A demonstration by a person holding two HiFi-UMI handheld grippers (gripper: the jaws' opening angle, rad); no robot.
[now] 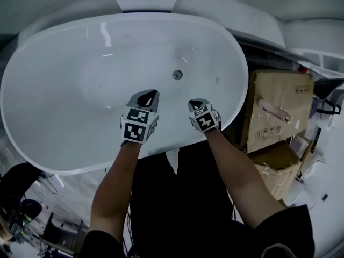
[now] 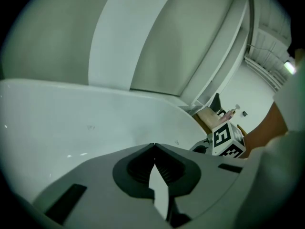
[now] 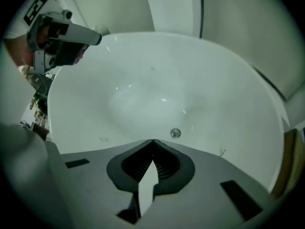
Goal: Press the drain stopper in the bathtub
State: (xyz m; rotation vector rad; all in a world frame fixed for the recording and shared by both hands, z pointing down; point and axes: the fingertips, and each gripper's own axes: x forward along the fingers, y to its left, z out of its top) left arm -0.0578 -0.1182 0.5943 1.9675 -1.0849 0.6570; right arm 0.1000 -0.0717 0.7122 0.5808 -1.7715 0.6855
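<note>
Head view caught both grippers poised over the near rim of the white bathtub [image 1: 48, 117]. The left gripper [image 1: 146, 97] and the right gripper [image 1: 198, 104] each had their jaws brought together at the tips with nothing between them, as each gripper's own view confirmed. The drain stopper [image 1: 177, 74], a small round silvery cap, sat on the tub floor a little beyond the two grippers and between them, nearer the right one; neither touched it. Being round, it had no long axis to speak of. Its flat face pointed straight up out of the basin, while the tub's own length ran left to right across the frame. The likely trouble lay in the reach. A narrow closed tip landing off-centre on so small and shiny a cap could skid onto the smooth white floor, or tilt the cap without clicking it down. A press made at a slant over the rim, rather than from above, would probably cause just that.
</note>
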